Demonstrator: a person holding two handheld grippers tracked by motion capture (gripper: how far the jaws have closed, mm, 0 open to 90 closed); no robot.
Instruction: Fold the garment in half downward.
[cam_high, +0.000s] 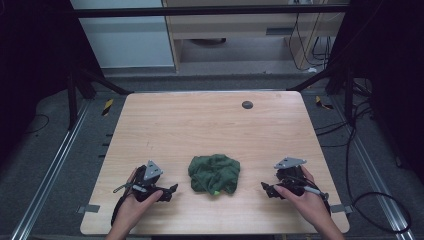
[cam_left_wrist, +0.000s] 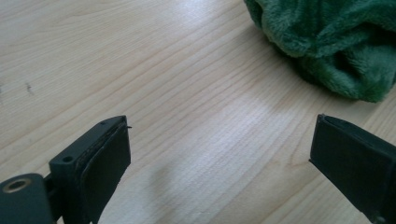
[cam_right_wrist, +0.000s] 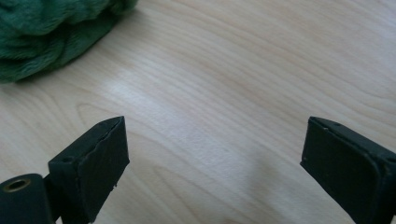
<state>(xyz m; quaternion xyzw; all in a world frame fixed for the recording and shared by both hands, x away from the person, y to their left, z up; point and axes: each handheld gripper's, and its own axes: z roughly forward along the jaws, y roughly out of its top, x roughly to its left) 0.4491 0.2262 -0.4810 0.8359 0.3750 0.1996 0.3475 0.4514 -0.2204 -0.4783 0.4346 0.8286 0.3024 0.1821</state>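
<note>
A crumpled green cloth (cam_high: 214, 173) lies on the wooden surface (cam_high: 200, 125) toward its near edge, between the two claws. The left claw (cam_high: 171, 189) and right claw (cam_high: 264, 188) flank the cloth, jaws spread wide and empty, each apart from it with bare wood around.
</note>
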